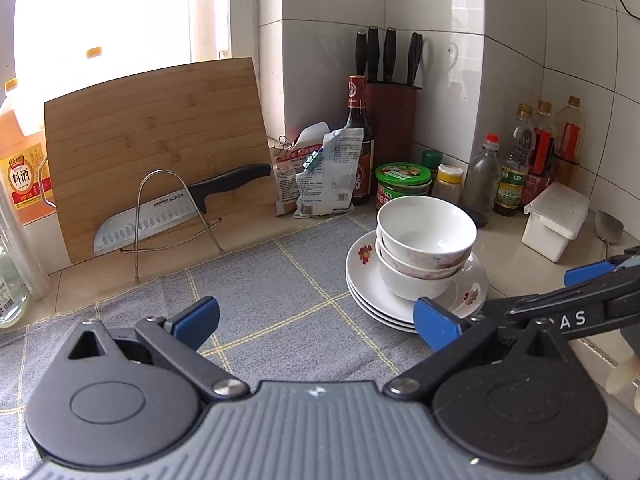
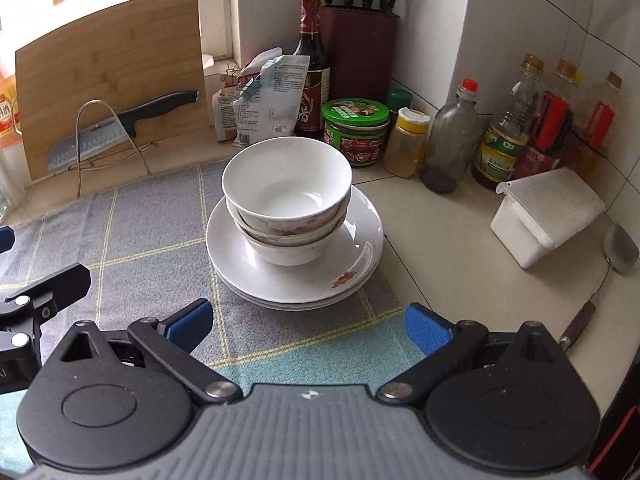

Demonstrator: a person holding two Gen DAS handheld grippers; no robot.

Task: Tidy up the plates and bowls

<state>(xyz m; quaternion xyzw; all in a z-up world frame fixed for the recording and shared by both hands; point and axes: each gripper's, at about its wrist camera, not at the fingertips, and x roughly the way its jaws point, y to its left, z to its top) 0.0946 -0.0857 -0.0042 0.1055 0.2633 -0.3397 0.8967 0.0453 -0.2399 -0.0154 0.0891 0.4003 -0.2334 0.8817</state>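
Left gripper (image 1: 316,322) spread wide, gripping nothing. Right gripper (image 2: 308,326) likewise gaping, empty, just short of the stacked plates (image 2: 294,280). Nested bowls (image 2: 286,200) upright on the plates, top one empty, on the checked cloth (image 2: 132,248). Beyond: knife block (image 2: 358,48) holding knives.

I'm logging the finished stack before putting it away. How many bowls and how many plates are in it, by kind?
White ceramic bowls, nested: 3
White floral-print plates, stacked under the bowls: 3
Total: 6

The whole stack rests at the edge of the grey checked cloth; both grippers are open and hold nothing.
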